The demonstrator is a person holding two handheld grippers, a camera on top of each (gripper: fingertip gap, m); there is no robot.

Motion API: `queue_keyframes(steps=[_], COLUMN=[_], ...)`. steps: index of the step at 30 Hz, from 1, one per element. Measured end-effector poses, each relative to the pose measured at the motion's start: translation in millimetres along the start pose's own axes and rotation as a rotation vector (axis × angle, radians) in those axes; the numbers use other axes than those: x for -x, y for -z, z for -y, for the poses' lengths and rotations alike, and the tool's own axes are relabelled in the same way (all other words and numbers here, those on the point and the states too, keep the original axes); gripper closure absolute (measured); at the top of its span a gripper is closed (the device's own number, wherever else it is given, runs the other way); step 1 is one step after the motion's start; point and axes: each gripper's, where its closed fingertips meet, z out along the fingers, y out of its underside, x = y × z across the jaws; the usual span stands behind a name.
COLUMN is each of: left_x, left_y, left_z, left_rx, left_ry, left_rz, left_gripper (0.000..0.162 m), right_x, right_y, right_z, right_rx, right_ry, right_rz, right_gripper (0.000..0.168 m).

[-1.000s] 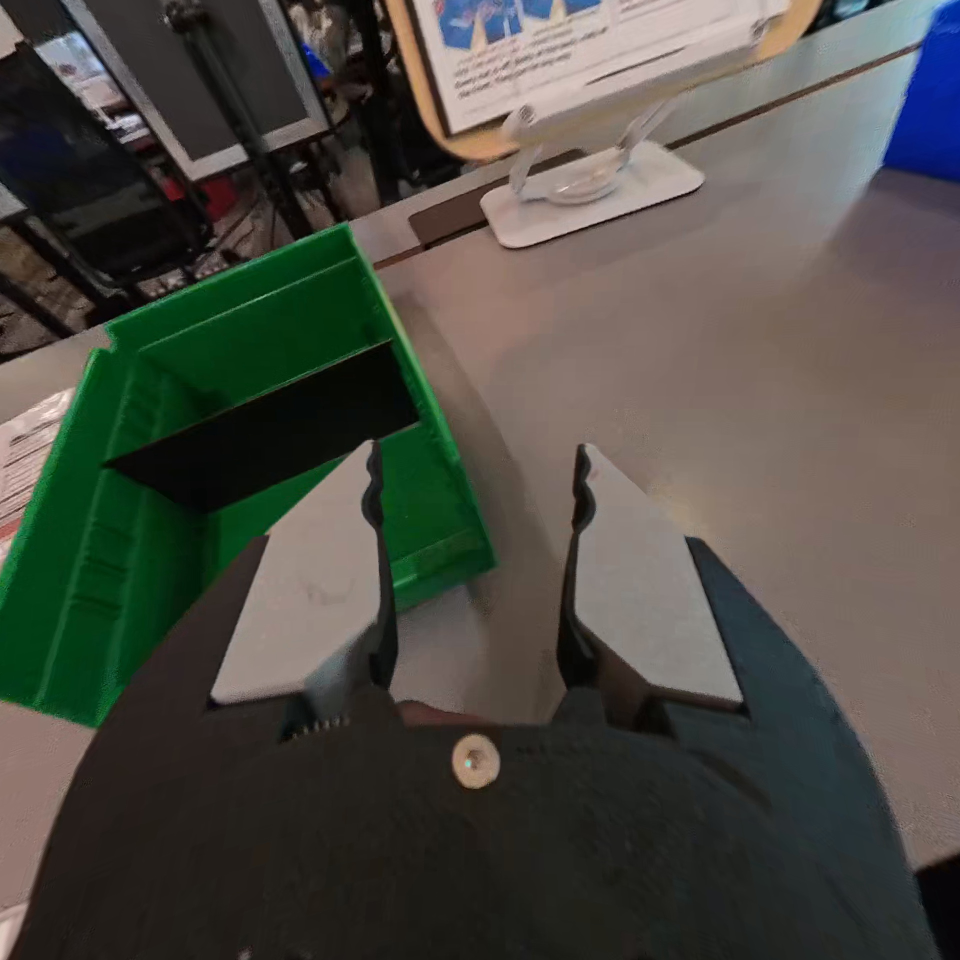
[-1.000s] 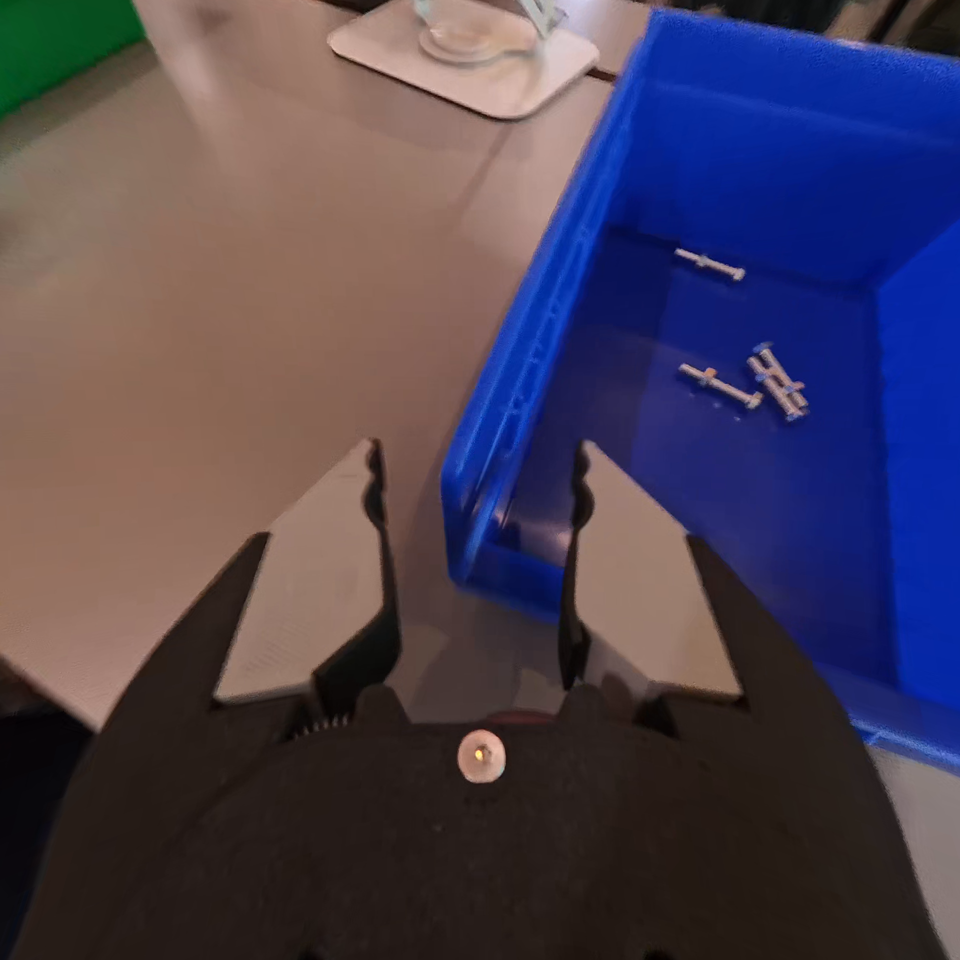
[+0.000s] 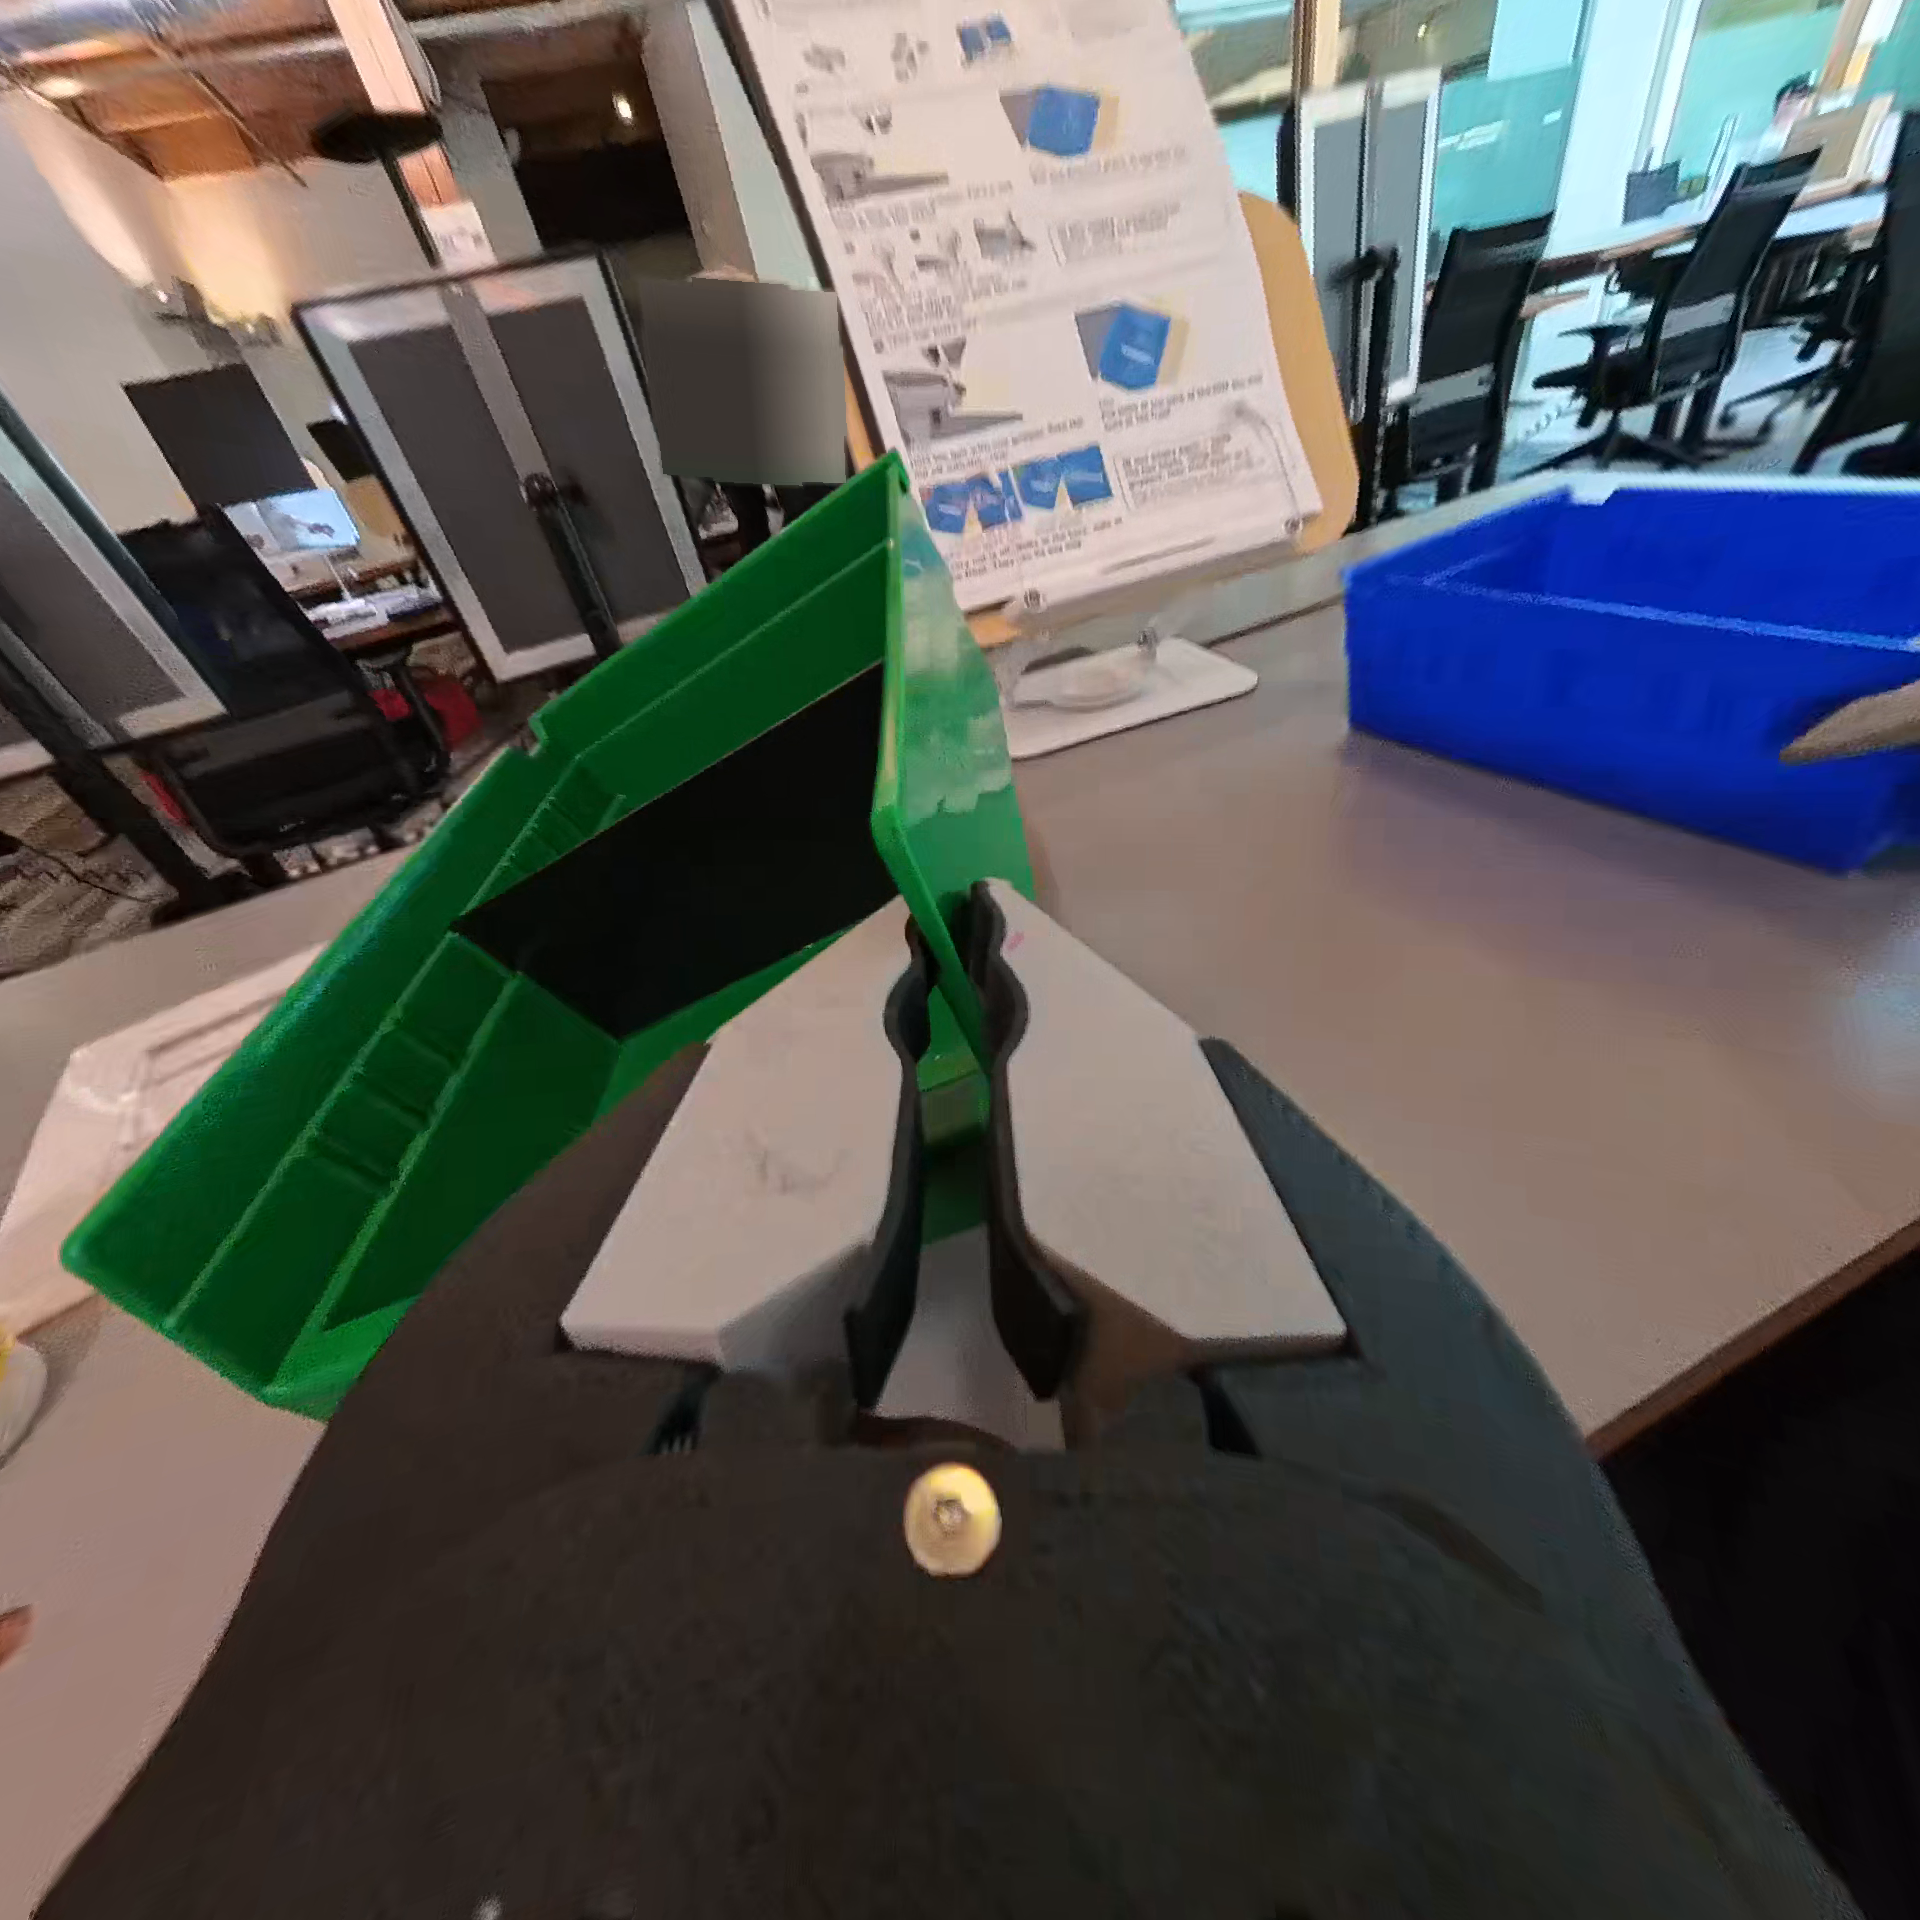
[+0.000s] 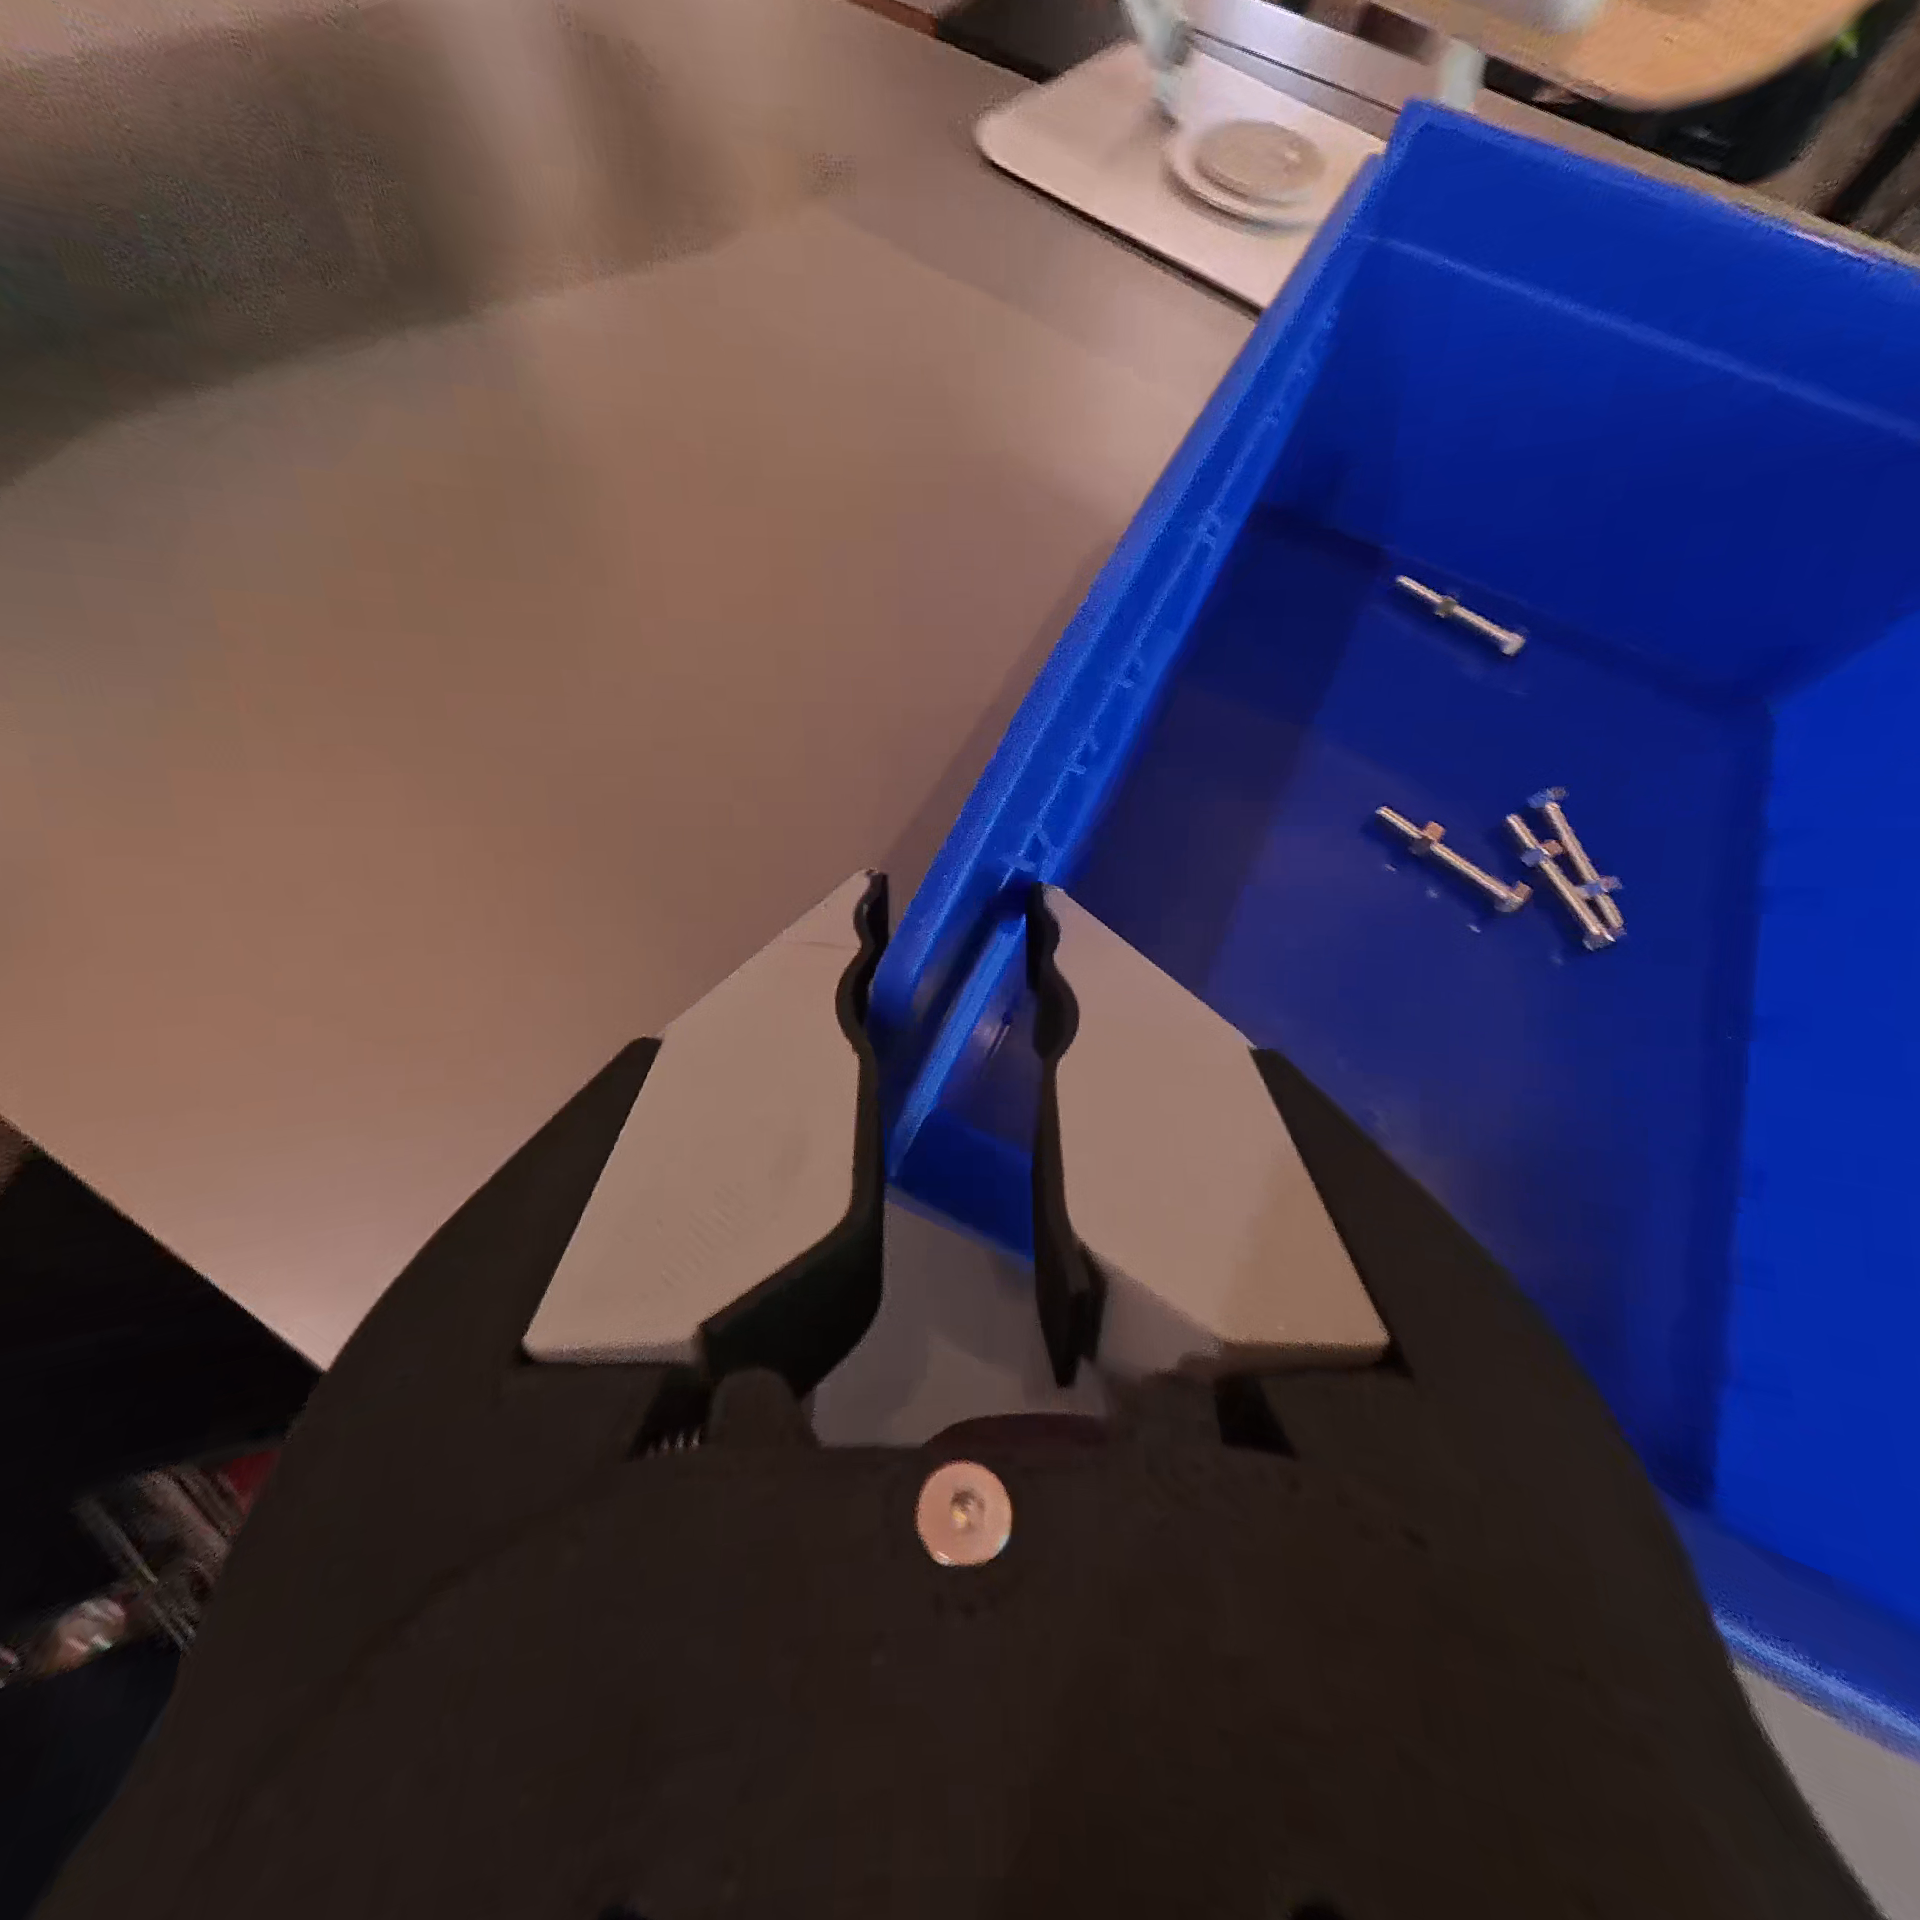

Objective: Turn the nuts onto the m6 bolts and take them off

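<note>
The wall of a tilted green bin (image 3: 665, 831) is clamped in the left tongs (image 3: 951, 935), while the rim of a blue bin (image 4: 1143, 665) is gripped by the right tongs (image 4: 956, 914); bolts with nuts (image 4: 1455, 862) are seen inside it, ahead-right, above the grey worktop (image 4: 520, 675)

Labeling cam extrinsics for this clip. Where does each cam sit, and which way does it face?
Left wrist view: on the left gripper, facing forward and level; its fingers clamp the tilted green bin; stand, office behind.
Right wrist view: on the right gripper, facing steeply down; its fingers straddle the blue bin wall; bolts inside.
Shared: blue bin, grey table, stand base; a right fingertip shows at the left view's right edge.
</note>
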Motion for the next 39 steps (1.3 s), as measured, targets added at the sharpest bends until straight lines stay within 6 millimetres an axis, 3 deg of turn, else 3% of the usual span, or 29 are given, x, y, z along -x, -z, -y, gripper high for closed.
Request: queue_keyframes(steps=[4,7,9,11,13,16,19,22,24,27,30,32,36,38,39], left_x=[7.6,7.4,3.1,-2.9,-10.8,-29.9,-66.7,-123.0,-168.4,-242.2,-308.9,-347.6,-420.2,-434.8,-438.7], left_y=[15.3,24.0,24.4,22.4,20.5,11.4,-7.3,-31.6,-50.6,-82.1,-114.0,-139.1,-201.0,-232.8,-236.2], left_z=[65.5,111.0,130.9,142.8,148.6,151.9,155.2,155.6,151.9,136.5,110.8,86.5,23.1,-0.3,-8.2], left_rx=[-0.105,-0.17,-0.189,-0.207,-0.22,-0.236,-0.257,-0.278,-0.281,-0.268,-0.228,-0.177,0.018,0.092,0.145], left_ry=[-0.092,-0.149,-0.197,-0.211,-0.213,-0.2,-0.2,-0.209,-0.221,-0.232,-0.233,-0.24,-0.238,-0.277,-0.277], left_rz=[0.057,0.102,0.128,0.136,0.121,0.048,-0.048,-0.173,-0.26,-0.386,-0.485,-0.538,-0.636,-0.577,-0.599], left_gripper=[0.16,0.16,0.16,0.16,0.16,0.161,0.161,0.161,0.16,0.16,0.16,0.159,0.159,0.157,0.156], right_x=[71.3,141.0,194.9,238.2,265.4,268.2,225.7,150.6,94.6,16.3,-51.7,-85.7,-147.4,-169.5,-173.7], right_y=[-34.6,-73.3,-102.0,-117.7,-108.1,-62.4,-13.0,27.4,50.7,73.9,86.5,92.6,77.7,69.8,73.0], right_z=[31.3,63.9,87.8,103.9,118.9,137.7,143.9,137.5,123.9,88.2,44.0,18.5,-24.1,-35.2,-31.6], right_rx=[-0.042,-0.048,-0.043,-0.041,-0.079,-0.212,-0.353,-0.454,-0.48,-0.422,-0.328,-0.296,-0.209,-0.173,-0.196], right_ry=[0.032,0.078,0.114,0.148,0.113,0.09,0.078,0.045,0.022,-0.015,-0.084,-0.143,-0.263,-0.341,-0.366], right_rz=[0.104,0.201,0.291,0.364,0.443,0.505,0.486,0.384,0.289,0.145,0.022,-0.018,-0.069,-0.073,-0.071], right_gripper=[0.144,0.143,0.139,0.14,0.141,0.135,0.132,0.132,0.133,0.133,0.133,0.133,0.132,0.132,0.132])
